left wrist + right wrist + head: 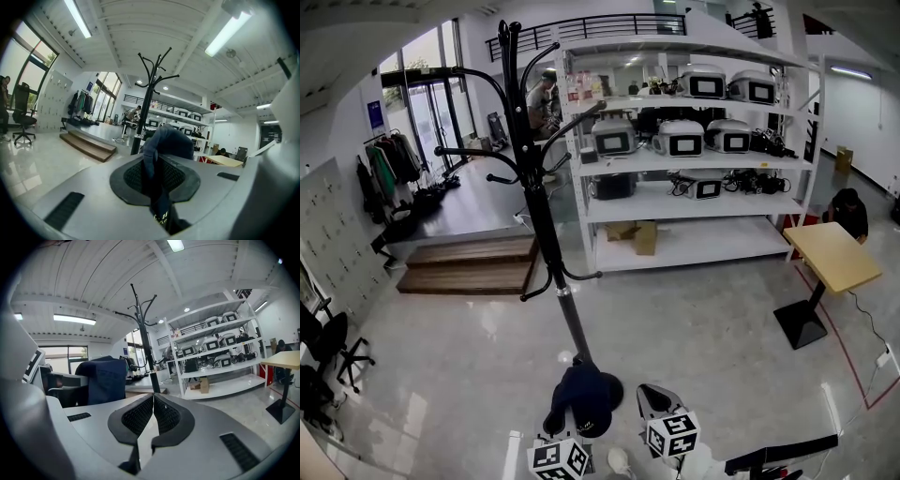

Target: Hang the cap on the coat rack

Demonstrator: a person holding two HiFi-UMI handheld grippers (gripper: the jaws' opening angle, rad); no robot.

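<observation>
A tall black coat rack (534,178) with curved hooks stands on the shiny floor ahead of me; it also shows in the left gripper view (149,89) and the right gripper view (143,333). My left gripper (574,427) is shut on a dark navy cap (581,398), pinching its fabric (161,154) between the pads, low near the rack's base. The same cap (101,378) hangs at the left of the right gripper view. My right gripper (656,405) sits just right of the cap, jaws shut with nothing between them.
White shelving (694,141) with boxy devices stands behind the rack. A small wooden table (830,258) on a black pedestal is at the right. Wooden steps (469,262) lie to the left, with office chairs (328,352) at the far left. People are at the back.
</observation>
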